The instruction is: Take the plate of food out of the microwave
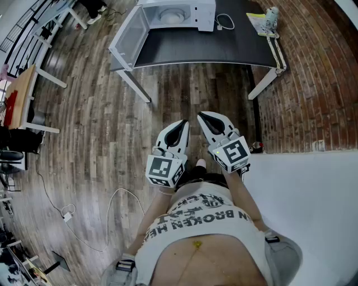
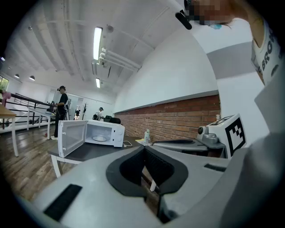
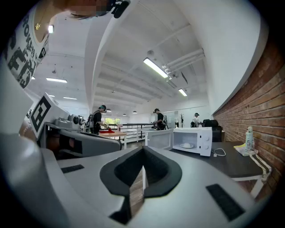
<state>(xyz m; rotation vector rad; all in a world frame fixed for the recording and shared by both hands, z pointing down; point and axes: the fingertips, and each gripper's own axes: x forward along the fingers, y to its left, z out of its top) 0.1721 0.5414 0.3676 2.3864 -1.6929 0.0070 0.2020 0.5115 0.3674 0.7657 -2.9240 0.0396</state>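
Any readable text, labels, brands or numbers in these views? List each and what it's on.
"N BROKEN": shirt of the person, head view; part of a line, rest of the print creased, unreadable.
"BRO": same shirt, edge of the left gripper view.
marker cubes: square patterns only, no words.
microwave, bottle, yellow paper: any print too small to read.

A big open workspace, more lab or studio hall than home. Plank floor (image 1: 100,128) running to a long brick wall (image 1: 313,84), a high white ceiling (image 3: 133,53) hung with strip lights (image 3: 156,67), and a black railing (image 3: 132,127) across the far side. Plain work tables (image 1: 22,95) set well apart, loose cable (image 1: 117,190) on the boards, people (image 3: 96,118) standing at a far table, and a microwave (image 1: 179,14) on a dark table (image 1: 224,47) near the bricks.
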